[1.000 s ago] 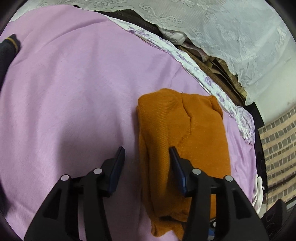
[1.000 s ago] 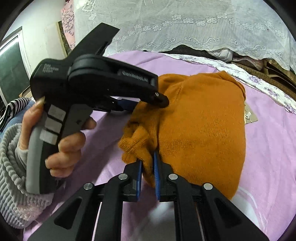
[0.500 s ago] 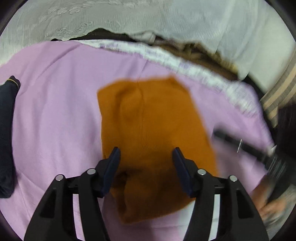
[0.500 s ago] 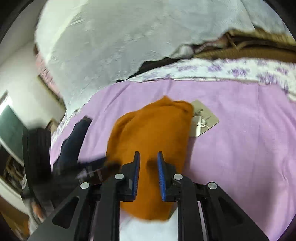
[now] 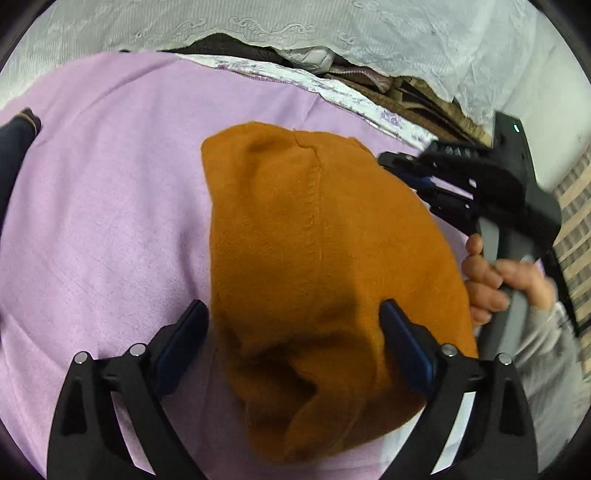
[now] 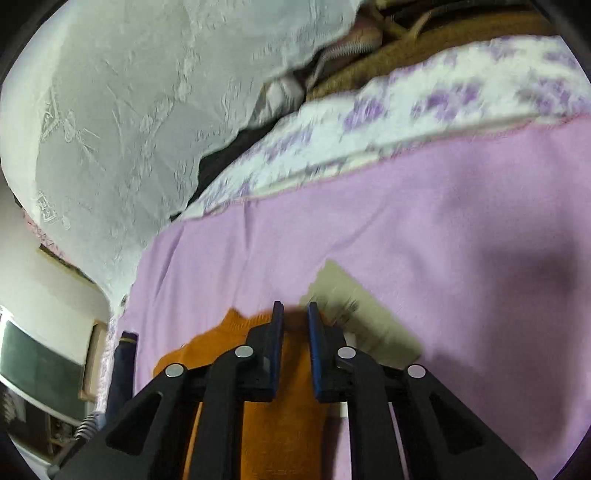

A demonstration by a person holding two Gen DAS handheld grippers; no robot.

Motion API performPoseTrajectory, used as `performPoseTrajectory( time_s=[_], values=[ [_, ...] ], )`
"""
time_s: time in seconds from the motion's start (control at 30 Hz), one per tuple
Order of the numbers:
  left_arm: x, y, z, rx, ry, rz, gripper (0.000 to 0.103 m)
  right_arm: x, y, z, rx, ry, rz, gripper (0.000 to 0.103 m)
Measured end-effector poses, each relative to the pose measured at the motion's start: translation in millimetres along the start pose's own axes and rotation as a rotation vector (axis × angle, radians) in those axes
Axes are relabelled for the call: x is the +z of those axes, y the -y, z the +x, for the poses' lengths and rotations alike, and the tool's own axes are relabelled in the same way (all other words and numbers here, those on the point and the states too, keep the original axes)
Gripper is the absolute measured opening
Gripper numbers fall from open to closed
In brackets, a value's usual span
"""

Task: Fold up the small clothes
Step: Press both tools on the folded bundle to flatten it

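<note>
A folded orange knit garment [image 5: 317, 266] lies on the purple blanket [image 5: 103, 206]. My left gripper [image 5: 293, 314] is open, its two fingers either side of the garment's near end, just above it. My right gripper [image 5: 410, 173] shows at the garment's far right edge in the left wrist view. In the right wrist view my right gripper [image 6: 295, 314] is nearly closed with a narrow gap and nothing between the fingers, above the garment's [image 6: 280, 424] edge. A beige paper tag [image 6: 354, 314] lies beside the garment.
A dark navy garment [image 5: 14, 136] lies at the blanket's left edge; it also shows in the right wrist view [image 6: 122, 369]. A floral sheet [image 5: 332, 92], a white lace cover [image 5: 295, 29] and piled clothes lie behind the blanket.
My right gripper let go of the garment's corner and swung to the garment's far right side. My left gripper moved from the garment's left edge to straddle its near end.
</note>
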State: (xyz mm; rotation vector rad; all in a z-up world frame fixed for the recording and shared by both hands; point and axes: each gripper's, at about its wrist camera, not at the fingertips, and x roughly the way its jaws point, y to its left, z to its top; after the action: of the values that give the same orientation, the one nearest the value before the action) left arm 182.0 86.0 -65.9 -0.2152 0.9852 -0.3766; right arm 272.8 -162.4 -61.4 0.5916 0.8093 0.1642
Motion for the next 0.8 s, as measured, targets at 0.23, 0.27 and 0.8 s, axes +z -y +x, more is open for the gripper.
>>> performPoseTrajectory(
  time_s=[0.23, 0.27, 0.8],
  values=[
    [3.9, 7.3, -30.7, 0.044, 0.095, 0.013, 0.086, -9.2, -9.8, -45.4, 0.011, 0.08, -0.111, 0.017],
    [5.5, 3.6, -37.4, 0.036, 0.117, -0.008, 0.086, -17.3, -19.6, -50.7, 0.007, 0.073, -0.163, 0.017],
    [-9.8, 0.6, -31.9, 0.19, 0.134, -0.005, 0.092, -96.1, -51.9, -93.6, -0.08, 0.078, -0.374, 0.045]
  ],
)
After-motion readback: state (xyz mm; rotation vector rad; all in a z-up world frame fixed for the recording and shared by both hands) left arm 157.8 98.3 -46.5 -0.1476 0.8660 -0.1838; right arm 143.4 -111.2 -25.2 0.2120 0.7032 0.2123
